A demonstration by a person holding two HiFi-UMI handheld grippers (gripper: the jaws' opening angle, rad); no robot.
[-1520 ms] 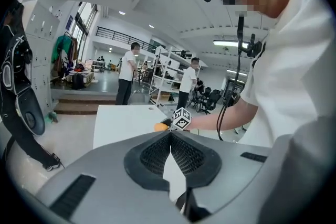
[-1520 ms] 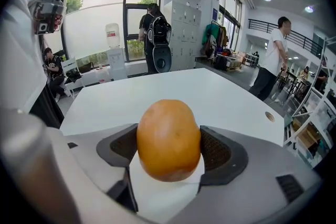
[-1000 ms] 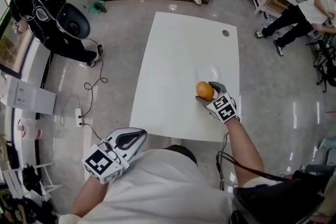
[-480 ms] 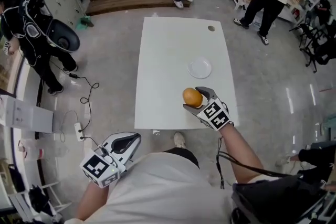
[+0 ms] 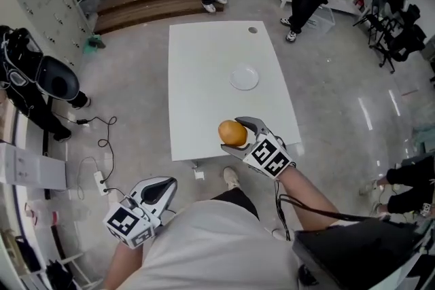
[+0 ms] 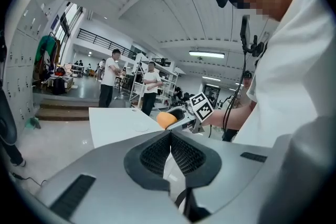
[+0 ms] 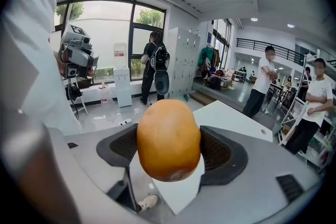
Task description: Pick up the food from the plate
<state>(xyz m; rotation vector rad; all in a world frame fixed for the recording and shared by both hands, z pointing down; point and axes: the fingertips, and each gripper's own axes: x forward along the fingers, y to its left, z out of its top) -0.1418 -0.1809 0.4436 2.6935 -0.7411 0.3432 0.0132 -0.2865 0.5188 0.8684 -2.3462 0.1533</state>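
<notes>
Food [image 5: 232, 133] neared table [image 5: 204, 78] edge (right hand-held gripper [image 5: 234, 135] clamped).

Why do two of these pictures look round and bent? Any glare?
Both gripper views are wide-angle: dark corners, curved ceiling lines. Right gripper view: the orange fruit looms large, close to the lens. Head view: light streaks glare on the floor.

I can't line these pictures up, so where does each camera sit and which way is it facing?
Head view: on the person's head, looking steeply down at table and empty plate; shows both arms, left gripper, right gripper.
Left gripper view: on the left gripper, facing the table; shows its shut jaws, the person's torso.
Right gripper view: on the right gripper, facing over the table; shows its jaws clamping the orange food.
Shared: all three show the orange food.
</notes>
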